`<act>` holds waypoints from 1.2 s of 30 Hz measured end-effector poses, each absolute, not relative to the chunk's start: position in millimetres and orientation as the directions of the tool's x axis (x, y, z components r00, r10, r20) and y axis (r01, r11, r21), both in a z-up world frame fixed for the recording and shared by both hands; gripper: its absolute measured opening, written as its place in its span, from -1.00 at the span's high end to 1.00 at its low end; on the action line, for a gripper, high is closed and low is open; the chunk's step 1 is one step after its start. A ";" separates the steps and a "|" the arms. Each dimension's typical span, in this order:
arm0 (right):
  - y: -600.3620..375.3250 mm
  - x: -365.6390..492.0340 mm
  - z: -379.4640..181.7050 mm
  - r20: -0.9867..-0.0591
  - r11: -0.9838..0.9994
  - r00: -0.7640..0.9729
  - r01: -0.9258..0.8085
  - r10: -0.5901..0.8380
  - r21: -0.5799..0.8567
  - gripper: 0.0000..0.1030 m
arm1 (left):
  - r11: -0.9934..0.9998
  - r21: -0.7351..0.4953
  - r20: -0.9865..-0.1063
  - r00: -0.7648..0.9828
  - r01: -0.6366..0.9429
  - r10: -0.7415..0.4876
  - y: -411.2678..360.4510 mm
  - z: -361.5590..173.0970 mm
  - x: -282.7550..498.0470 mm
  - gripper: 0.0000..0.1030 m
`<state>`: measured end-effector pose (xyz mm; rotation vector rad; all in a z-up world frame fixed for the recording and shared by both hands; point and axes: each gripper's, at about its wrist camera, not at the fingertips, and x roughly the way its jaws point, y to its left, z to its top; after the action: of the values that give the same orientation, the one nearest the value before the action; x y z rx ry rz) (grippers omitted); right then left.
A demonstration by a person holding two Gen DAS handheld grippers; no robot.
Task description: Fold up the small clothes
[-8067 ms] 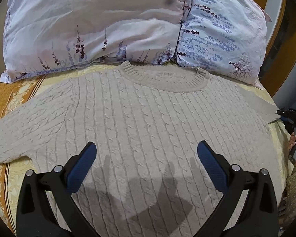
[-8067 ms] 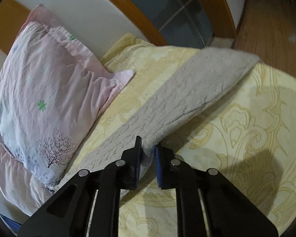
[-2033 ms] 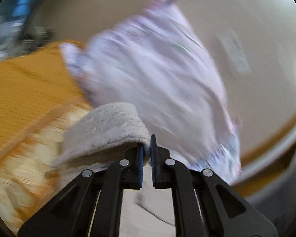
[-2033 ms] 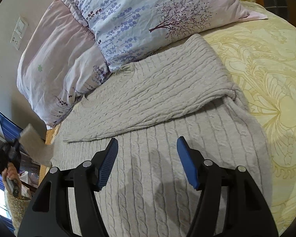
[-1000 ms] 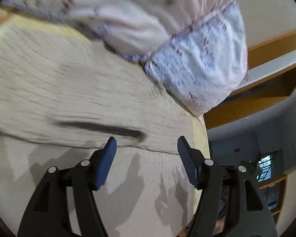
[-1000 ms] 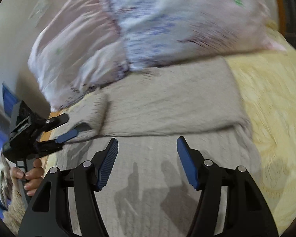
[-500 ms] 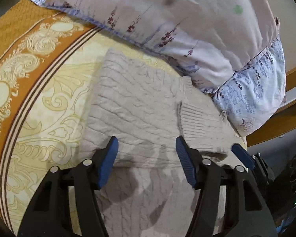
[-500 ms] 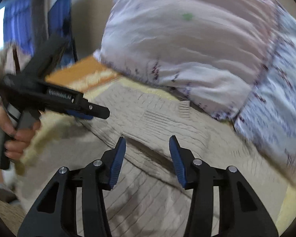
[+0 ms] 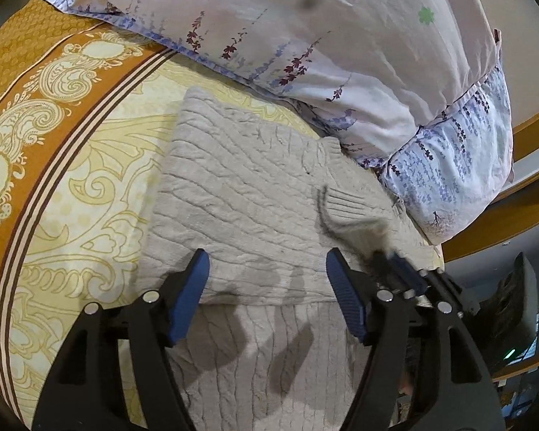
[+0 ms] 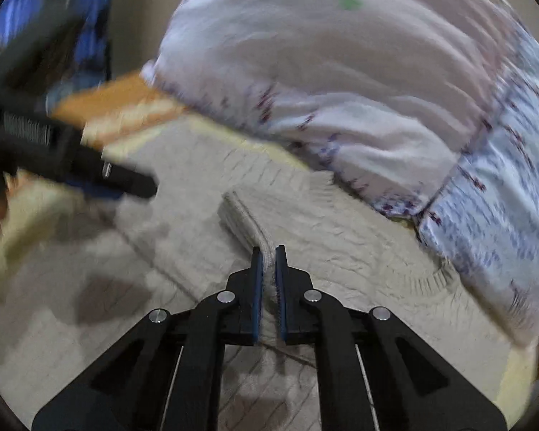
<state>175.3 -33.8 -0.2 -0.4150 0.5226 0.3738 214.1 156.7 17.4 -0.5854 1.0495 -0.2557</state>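
The bed cover, yellow with an orange patterned border, fills the space to the left of the left gripper and continues under everything. Two pillows lie beyond both grippers, at the top: a pale pink floral pillow and, to its right, a blue-white pillow printed with small flowers. The beige cable-knit sweater lies flat on the cover, directly in front of and under the left gripper, with its ribbed collar close to the pillows. One sleeve is folded across the body of the sweater, and its ribbed cuff is ahead and to the right of the left gripper. The left gripper hovers over the lower edge of this sleeve; its jaws have just been opening wider and stand apart, with nothing between them. The right gripper has just been closing and is now clamped on the cuff, which rises as a ridge from between its blue pads. The right wrist view is blurred.
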 end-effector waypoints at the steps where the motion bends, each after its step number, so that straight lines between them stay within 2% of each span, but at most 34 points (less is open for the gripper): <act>1: -46.5 174.1 7.5 -0.522 0.879 0.817 -0.414 0.246 -0.234 0.86 | 0.823 -0.563 -0.740 0.487 -0.073 -0.464 155.7 17.6 213.8 -0.36; 5: -109.1 165.9 31.4 -0.445 0.948 0.849 -0.317 0.283 -0.002 0.86 | 0.835 -0.548 -0.744 0.488 -0.056 -0.456 149.9 19.8 213.5 -0.43; 8: -173.4 155.5 33.4 -0.413 0.952 0.865 -0.208 0.287 0.226 0.86 | 0.839 -0.543 -0.742 0.490 -0.039 -0.457 146.8 22.3 212.0 -0.47; 12: -239.3 154.0 0.8 -0.479 0.870 0.804 -0.094 0.353 0.484 0.86 | 0.859 -0.513 -0.753 0.486 -0.009 -0.444 140.1 24.1 210.9 -0.48; 15: -260.0 161.8 -23.1 -0.522 0.795 0.726 -0.054 0.447 0.605 0.82 | 0.870 -0.494 -0.763 0.480 -0.002 -0.432 136.9 25.3 211.6 -0.48; 16: -264.3 162.9 -26.2 -0.520 0.773 0.715 -0.045 0.468 0.633 0.75 | 0.870 -0.493 -0.764 0.479 -0.002 -0.432 136.8 25.9 211.4 -0.49; 17: -270.0 165.6 -28.7 -0.518 0.746 0.699 -0.033 0.493 0.665 0.51 | 0.870 -0.494 -0.764 0.479 -0.002 -0.432 137.0 26.6 211.0 -0.49; 18: -275.9 168.9 -29.6 -0.505 0.717 0.690 -0.028 0.518 0.697 0.12 | 0.870 -0.493 -0.764 0.480 -0.003 -0.431 137.3 27.6 210.4 -0.49; 19: -279.6 169.7 -31.5 -0.484 0.685 0.683 -0.033 0.547 0.727 -0.06 | 0.872 -0.490 -0.766 0.479 -0.003 -0.429 137.3 28.3 210.1 -0.50; 20: -283.0 171.4 -33.0 -0.461 0.652 0.677 -0.037 0.573 0.757 -0.19 | 0.872 -0.489 -0.766 0.478 -0.002 -0.429 137.8 28.5 209.7 -0.50; 21: -288.6 174.9 -34.7 -0.437 0.611 0.671 -0.030 0.599 0.791 -0.19 | 0.872 -0.489 -0.767 0.477 -0.003 -0.428 138.1 28.9 209.3 -0.51; 25: -294.1 188.5 -39.4 -0.435 0.580 0.648 -0.014 0.626 0.814 -0.16 | 0.873 -0.488 -0.769 0.473 -0.002 -0.429 139.1 29.6 208.0 -0.51; 26: -294.5 191.4 -39.5 -0.443 0.590 0.654 -0.005 0.613 0.808 -0.04 | 0.873 -0.488 -0.770 0.473 -0.003 -0.429 139.0 29.6 207.9 -0.51; 27: -294.1 193.7 -38.3 -0.454 0.603 0.658 -0.002 0.601 0.797 0.19 | 0.873 -0.488 -0.770 0.473 -0.002 -0.429 139.0 29.6 207.8 -0.51; 28: -293.1 195.2 -36.6 -0.465 0.619 0.661 0.001 0.589 0.786 0.34 | 0.873 -0.487 -0.770 0.473 -0.002 -0.429 139.0 29.8 207.4 -0.52; 29: -291.6 196.8 -35.5 -0.477 0.637 0.664 0.001 0.576 0.771 0.68 | 0.873 -0.488 -0.770 0.473 -0.002 -0.429 139.3 30.2 207.1 -0.52; 30: -290.3 197.7 -33.7 -0.488 0.659 0.672 -0.001 0.558 0.752 0.85 | 0.873 -0.488 -0.769 0.473 -0.002 -0.429 139.5 30.2 207.1 -0.53; 36: -293.0 186.7 -16.5 -0.480 0.746 0.748 -0.031 0.458 0.665 0.86 | 0.871 -0.491 -0.764 0.480 0.001 -0.431 139.5 33.0 205.5 -0.56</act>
<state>186.7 -293.0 -16.5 0.6842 0.6806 0.2914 205.5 139.5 33.0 -0.4622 1.0459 -0.2750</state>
